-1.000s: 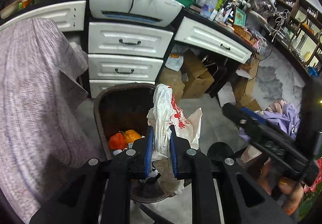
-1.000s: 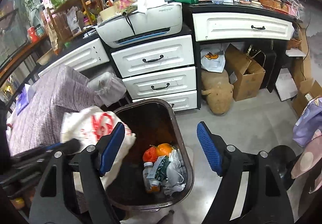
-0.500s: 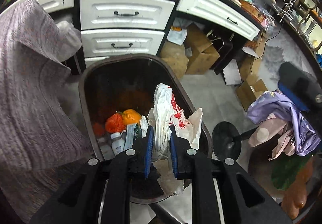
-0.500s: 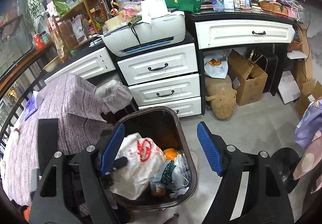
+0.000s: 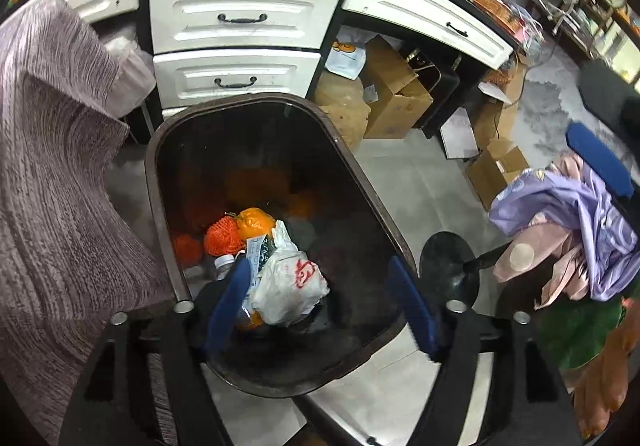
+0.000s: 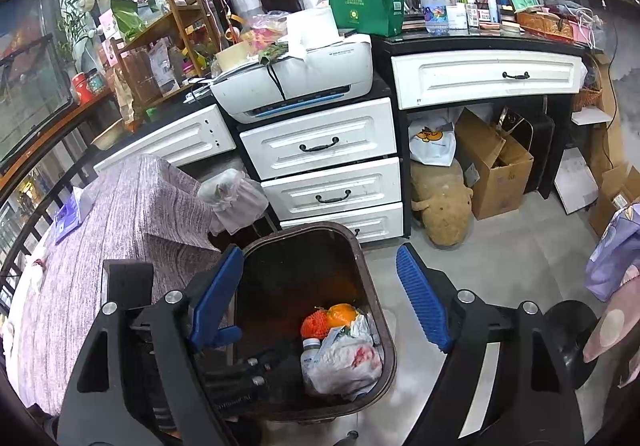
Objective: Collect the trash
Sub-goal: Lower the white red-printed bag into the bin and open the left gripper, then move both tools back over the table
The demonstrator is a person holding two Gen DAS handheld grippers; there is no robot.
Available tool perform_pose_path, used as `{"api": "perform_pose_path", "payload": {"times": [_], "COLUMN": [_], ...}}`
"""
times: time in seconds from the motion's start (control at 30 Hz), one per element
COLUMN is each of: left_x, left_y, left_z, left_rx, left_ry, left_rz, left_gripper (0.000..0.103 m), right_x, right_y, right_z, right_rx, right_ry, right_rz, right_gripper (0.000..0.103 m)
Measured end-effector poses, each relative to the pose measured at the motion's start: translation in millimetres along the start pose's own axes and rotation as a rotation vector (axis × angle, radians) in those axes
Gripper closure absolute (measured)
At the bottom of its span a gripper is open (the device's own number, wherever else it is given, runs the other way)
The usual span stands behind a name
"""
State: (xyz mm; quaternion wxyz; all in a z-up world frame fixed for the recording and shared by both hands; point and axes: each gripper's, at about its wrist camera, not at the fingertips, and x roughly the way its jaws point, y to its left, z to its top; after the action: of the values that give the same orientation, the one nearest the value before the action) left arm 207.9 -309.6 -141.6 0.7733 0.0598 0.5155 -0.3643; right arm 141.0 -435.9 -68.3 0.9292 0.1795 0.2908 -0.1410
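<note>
We hold the left gripper (image 5: 320, 304) over the dark brown oval plastic trash bin (image 5: 160, 213), and its blue-padded jaws have just been opening; they now stand spread wide with nothing pressed between them. The crumpled white plastic bag with red print (image 5: 289, 284) lies inside the bin, on top of the other rubbish, next to the orange fruit (image 5: 256, 222) in its orange foam net (image 5: 222, 236) and a small clear bottle with a white cap (image 5: 224, 264). In the left wrist view the bag sits between the two pads but below them, touching neither as far as we can tell.

The right gripper (image 6: 320, 296) hangs beside the bin, its jaws also apart and empty.

We judge the drop as done, so the step in hand is to clear the left gripper out cleanly. We should lift it straight up with the jaws kept wide, so that no fold of the thin bag catches a pad and rides out again. We should also mind the bin's near rim and the purple-grey woven cloth (image 5: 60, 181) close at the left. The floor around looks cluttered; which pieces count as trash we cannot tell.
</note>
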Motion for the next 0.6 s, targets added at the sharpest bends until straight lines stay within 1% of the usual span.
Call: {"api": "perform_pose_path", "payload": {"times": [0.03,0.13,0.17,0.2,0.33,0.43,0.6], "left_x": [-3.6,-14.7,-18.4,-23.9,-43.3,-60.8,-98.1], "left_y": [-2.3,-5.4,-5.5,-5.0,-0.6,3.8,15.1], "left_z": [-0.7,-1.0,-0.9,-0.5,-1.0,-2.1,-4.8], "left_rx": [0.010,0.019,0.017,0.013,-0.005,-0.006,0.024], "left_ry": [-0.009,-0.031,-0.036,-0.041,-0.062,-0.087,-0.158], "left_rz": [0.001,-0.006,-0.010,-0.014,-0.019,-0.011,0.051], "left_gripper": [0.023,0.019,0.018,0.017,0.015,0.013,0.009], "right_x": [-1.4,-8.6,-11.0,-13.2,-18.3,-14.8,-4.8], "right_y": [0.0,0.3,0.8,1.5,2.5,3.4,15.7], "right_z": [0.6,1.9,2.4,3.1,6.1,7.8,10.9], "right_rx": [0.002,0.010,0.011,0.011,0.014,0.024,0.016], "right_ry": [-0.005,-0.042,-0.055,-0.067,-0.091,-0.078,-0.035], "right_rz": [0.001,0.004,0.003,0.002,-0.004,0.003,0.038], "right_gripper": [0.024,0.021,0.018,0.017,0.015,0.014,0.014]}}
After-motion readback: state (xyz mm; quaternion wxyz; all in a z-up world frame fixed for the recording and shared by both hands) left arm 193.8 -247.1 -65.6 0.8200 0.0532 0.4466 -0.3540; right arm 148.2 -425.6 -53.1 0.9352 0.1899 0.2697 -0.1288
